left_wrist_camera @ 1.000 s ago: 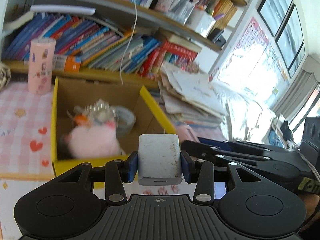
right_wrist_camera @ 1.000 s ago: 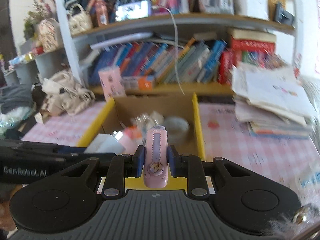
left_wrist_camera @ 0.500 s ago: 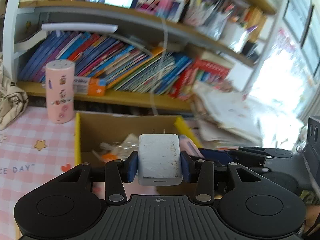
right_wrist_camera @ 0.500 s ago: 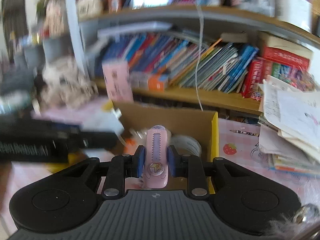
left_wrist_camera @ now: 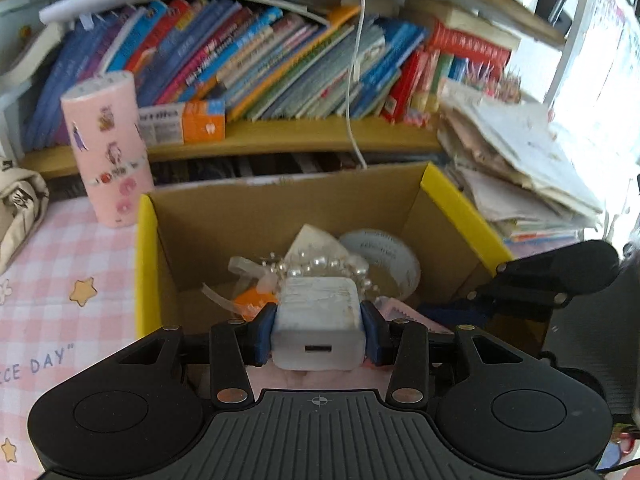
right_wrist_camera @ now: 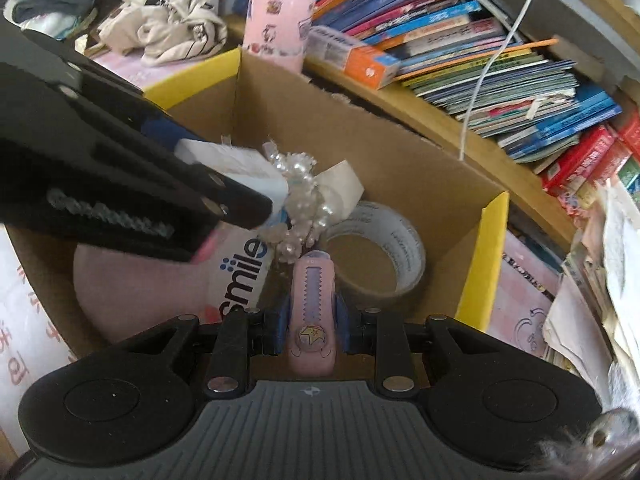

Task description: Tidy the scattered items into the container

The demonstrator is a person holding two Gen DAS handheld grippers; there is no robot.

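My left gripper [left_wrist_camera: 318,326] is shut on a white USB charger [left_wrist_camera: 319,320] and holds it over the open cardboard box [left_wrist_camera: 280,208] with yellow flaps. My right gripper [right_wrist_camera: 311,322] is shut on a pink utility knife [right_wrist_camera: 313,312], also over the box [right_wrist_camera: 400,160]. Inside lie a pearl bracelet [right_wrist_camera: 298,200], a tape roll [right_wrist_camera: 380,248] and a pink packet marked "smile" [right_wrist_camera: 160,280]. The left gripper with the charger [right_wrist_camera: 236,164] crosses the right wrist view from the left. The right gripper's arm [left_wrist_camera: 552,276] shows at the box's right side.
A pink cylinder [left_wrist_camera: 108,148] stands left of the box on the pink checked tablecloth [left_wrist_camera: 60,280]. A bookshelf [left_wrist_camera: 280,60] is behind, with a hanging white cable [left_wrist_camera: 354,80]. A paper stack [left_wrist_camera: 520,168] lies to the right. A beige bag [right_wrist_camera: 160,12] lies at the far left.
Both grippers have moved forward and down over the box, each still holding its item. The box interior now fills both views.
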